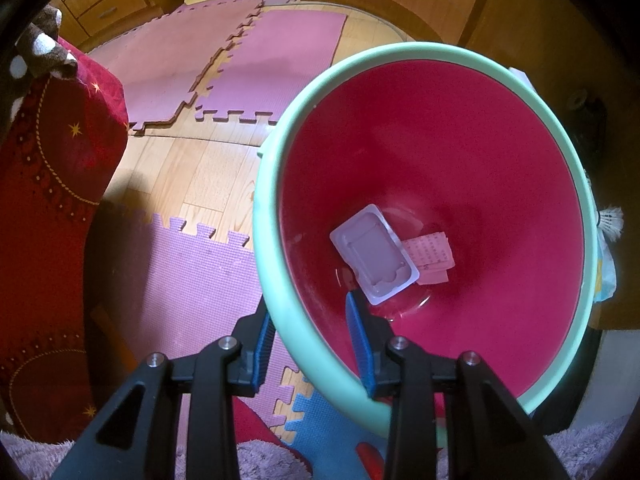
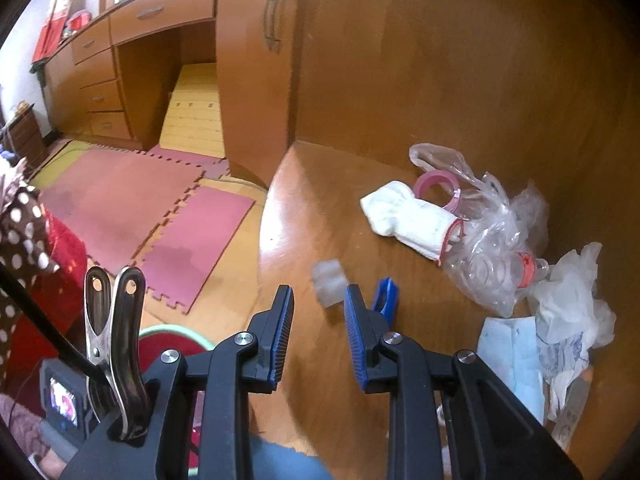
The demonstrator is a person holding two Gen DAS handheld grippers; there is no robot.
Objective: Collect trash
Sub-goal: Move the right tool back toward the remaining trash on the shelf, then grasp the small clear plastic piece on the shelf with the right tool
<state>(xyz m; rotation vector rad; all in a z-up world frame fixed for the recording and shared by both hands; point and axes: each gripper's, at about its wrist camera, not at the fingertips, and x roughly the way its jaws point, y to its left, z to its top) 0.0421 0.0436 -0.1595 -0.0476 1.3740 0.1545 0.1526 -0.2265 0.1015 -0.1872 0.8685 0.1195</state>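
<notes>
My left tongs (image 1: 316, 340) have blue ridged pads on black arms, and the basin (image 1: 280, 280) they grip is mint green at the rim and deep red inside, with a pale lilac tray (image 1: 374, 254) and pink printed paper (image 1: 432, 254) in it. My right tongs (image 2: 318, 332) match, over an orange-brown worktop (image 2: 320, 208) with a white sock (image 2: 404, 218), pink tape (image 2: 438, 188) and clear bags (image 2: 496, 256). The floor mats (image 1: 188, 264) are pinkish purple.

My wooden desk (image 2: 320, 216) carries a white rolled cloth (image 2: 408, 216) at about one o'clock, a pink tape ring (image 2: 440, 184) just behind it, crumpled clear plastic (image 2: 492, 256) at two, white bags and paper (image 2: 560, 320) at three, and a small clear block (image 2: 329, 282) near centre.
</notes>
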